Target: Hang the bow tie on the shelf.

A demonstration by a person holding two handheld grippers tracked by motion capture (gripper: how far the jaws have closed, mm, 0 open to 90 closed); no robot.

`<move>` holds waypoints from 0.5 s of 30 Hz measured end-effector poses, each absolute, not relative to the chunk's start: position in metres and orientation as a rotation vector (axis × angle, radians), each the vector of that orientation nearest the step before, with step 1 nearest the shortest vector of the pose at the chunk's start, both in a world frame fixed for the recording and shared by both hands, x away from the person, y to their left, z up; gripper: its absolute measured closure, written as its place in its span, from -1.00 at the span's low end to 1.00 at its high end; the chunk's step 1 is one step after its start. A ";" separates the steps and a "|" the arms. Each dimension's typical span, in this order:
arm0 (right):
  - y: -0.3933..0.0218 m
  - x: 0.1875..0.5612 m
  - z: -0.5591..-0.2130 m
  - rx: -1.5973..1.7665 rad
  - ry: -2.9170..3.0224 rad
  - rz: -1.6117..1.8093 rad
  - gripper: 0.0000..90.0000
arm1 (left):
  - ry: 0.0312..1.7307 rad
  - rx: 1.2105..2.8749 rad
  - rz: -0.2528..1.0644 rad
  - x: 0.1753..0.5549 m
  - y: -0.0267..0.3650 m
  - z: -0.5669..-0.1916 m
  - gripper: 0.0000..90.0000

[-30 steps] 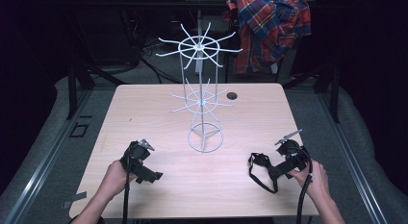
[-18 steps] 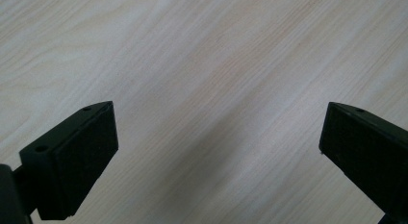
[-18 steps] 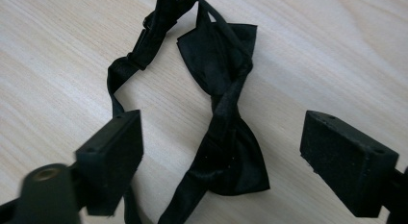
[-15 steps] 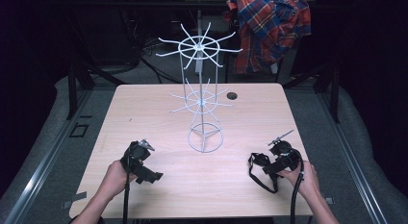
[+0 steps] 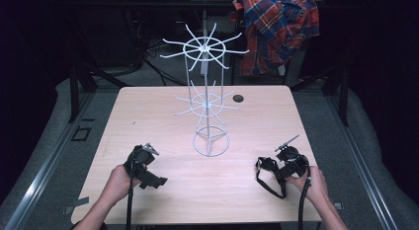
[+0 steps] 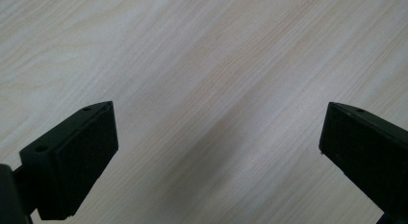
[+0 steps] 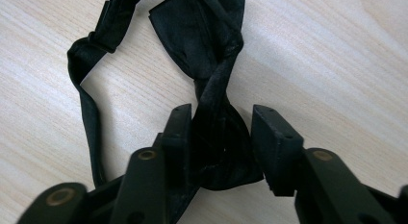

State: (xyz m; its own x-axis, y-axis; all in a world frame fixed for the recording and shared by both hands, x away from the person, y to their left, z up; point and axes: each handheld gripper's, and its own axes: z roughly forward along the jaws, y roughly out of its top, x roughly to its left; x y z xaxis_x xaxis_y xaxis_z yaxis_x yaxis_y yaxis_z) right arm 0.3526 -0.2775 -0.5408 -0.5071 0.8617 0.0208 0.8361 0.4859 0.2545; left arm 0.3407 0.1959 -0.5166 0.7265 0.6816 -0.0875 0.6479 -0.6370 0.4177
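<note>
Clearly the black satin bow tie (image 7: 211,84) with its thin strap lies on the pale wooden table (image 5: 163,116), front-right of the white wire spinner rack (image 5: 209,109). One wing sits between the right gripper (image 7: 219,132) jaws, nearly closed on it; its long axis runs away from them. Left of the rack, the left gripper (image 6: 216,152) stands wide apart, empty. No readable writing.

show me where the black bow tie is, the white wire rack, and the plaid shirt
black bow tie (image 7: 219,137), right gripper view, wing between the jaws
white wire rack (image 5: 211,142), high view, ring base
plaid shirt (image 5: 276,30), high view, middle of the cloth

Bright table (image 5: 163,126), dark surroundings, soft close-up focus.
</note>
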 end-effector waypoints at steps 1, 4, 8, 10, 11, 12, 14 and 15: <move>-0.278 0.353 -0.541 1.496 2.617 0.348 0.38 | 1.020 2.506 0.109 0.341 0.196 -0.517 -1.00; -0.278 0.353 -0.541 1.501 2.619 0.354 0.50 | 1.020 2.503 0.109 0.341 0.196 -0.517 -1.00; -0.277 0.352 -0.541 1.502 2.619 0.356 0.54 | 1.020 2.505 0.109 0.341 0.196 -0.517 -1.00; -0.277 0.353 -0.541 1.506 2.619 0.356 0.52 | 1.021 2.505 0.110 0.341 0.196 -0.517 -1.00; -0.277 0.353 -0.542 1.504 2.619 0.353 0.50 | 1.020 2.505 0.110 0.341 0.196 -0.516 -1.00; -0.276 0.353 -0.543 1.504 2.617 0.349 0.48 | 1.020 2.506 0.110 0.341 0.196 -0.517 -1.00; -0.276 0.353 -0.543 1.505 2.613 0.353 0.48 | 1.020 2.505 0.110 0.341 0.195 -0.517 -1.00; -0.276 0.353 -0.543 1.505 2.613 0.353 0.48 | 1.020 2.505 0.110 0.341 0.195 -0.517 -1.00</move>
